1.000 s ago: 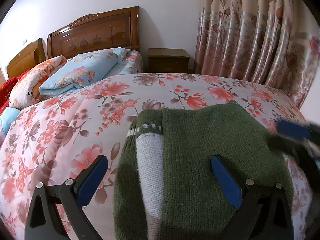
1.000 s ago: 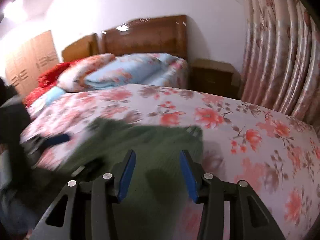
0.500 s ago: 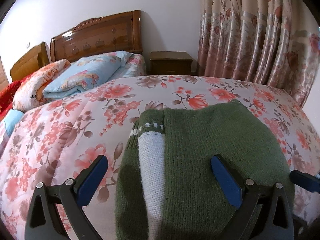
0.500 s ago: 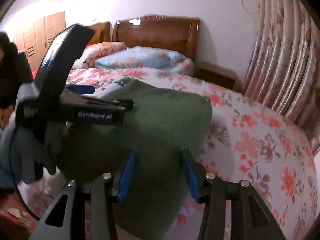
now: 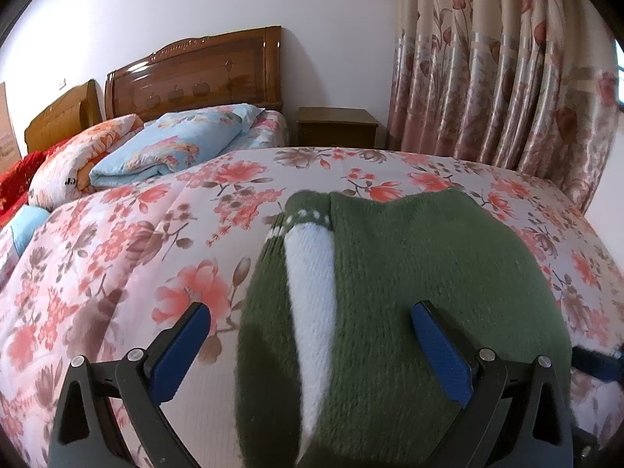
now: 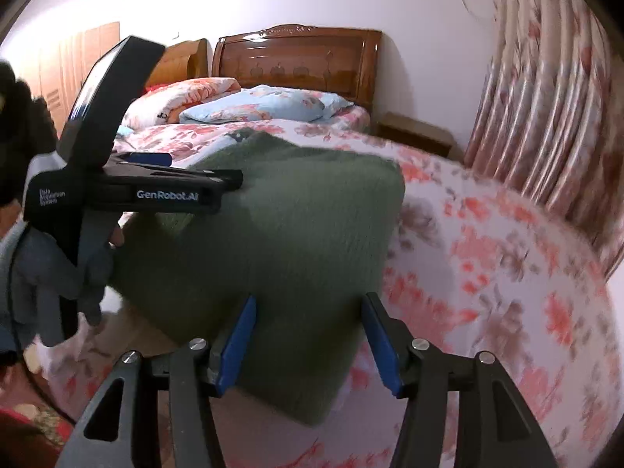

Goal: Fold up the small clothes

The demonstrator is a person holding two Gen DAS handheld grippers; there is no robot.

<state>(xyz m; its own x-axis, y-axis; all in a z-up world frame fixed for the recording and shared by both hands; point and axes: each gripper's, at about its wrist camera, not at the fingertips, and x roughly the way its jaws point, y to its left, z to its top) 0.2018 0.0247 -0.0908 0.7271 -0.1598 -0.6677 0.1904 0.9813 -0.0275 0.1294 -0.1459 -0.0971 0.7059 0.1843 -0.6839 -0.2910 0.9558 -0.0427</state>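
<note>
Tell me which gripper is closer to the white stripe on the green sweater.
Left. The left gripper hangs open right over the white stripe on the green sweater; the right gripper is open at the plain green corner, stripe unseen.

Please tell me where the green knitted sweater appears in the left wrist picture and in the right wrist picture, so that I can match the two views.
Left wrist: the green knitted sweater fills the lower centre and right, on the floral quilt.
Right wrist: the sweater lies centre-left, reaching down between the gripper's open fingers.
Shared landmark: the wooden headboard at the far wall.
</note>
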